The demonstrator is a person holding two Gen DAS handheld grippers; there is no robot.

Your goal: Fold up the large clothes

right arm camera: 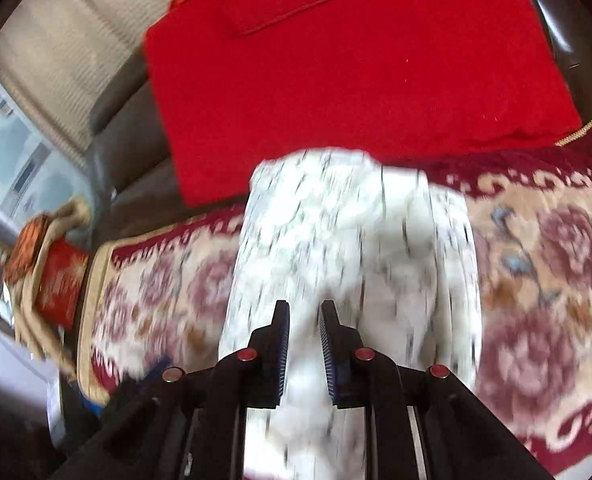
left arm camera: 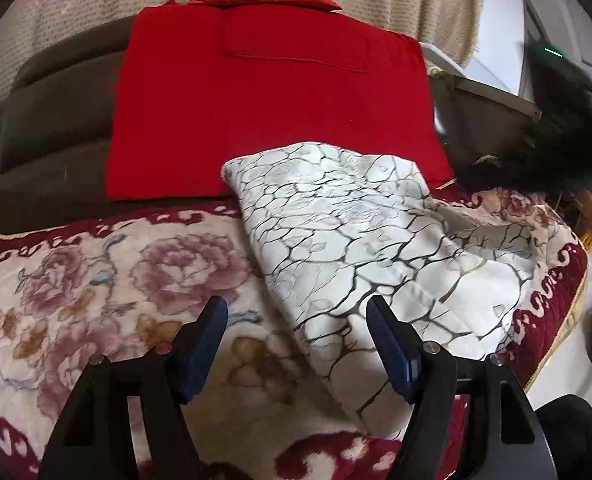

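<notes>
The white garment point(left arm camera: 359, 240), printed all over with a dark crackle pattern, lies folded into a long thick band on the flowered blanket point(left arm camera: 108, 280). From the left gripper point(left arm camera: 296, 344) it runs ahead and off to the right of the jaws: its near end drops toward the right finger point(left arm camera: 391, 348), and its far end rests against the lower edge of the red cloth point(left arm camera: 264, 112). A flap on its right side is lifted and rumpled, showing a hollow beneath it. The left gripper's jaws stand spread wide with nothing between the pads; the blanket and the garment's left edge show in the gap below them, and I cannot tell whether the fingers touch the fabric.

In the right wrist view, badly blurred by movement, the same white garment point(right arm camera: 355, 248) lies straight ahead of and beneath the right gripper point(right arm camera: 303, 312). Those jaws are drawn close together, with only a narrow slot left between the blue pads. White fabric shows through the slot, but the blur hides whether any of it is pinched.

Beyond the garment the red cloth point(right arm camera: 359, 92) lies flat, with a stitched pocket-like seam, over a dark brown sofa back point(left arm camera: 56, 120). A beige curtain point(left arm camera: 76, 12) hangs behind. Far right of the left jaws, a dark blurred shape point(left arm camera: 555, 136) crosses the view.
</notes>
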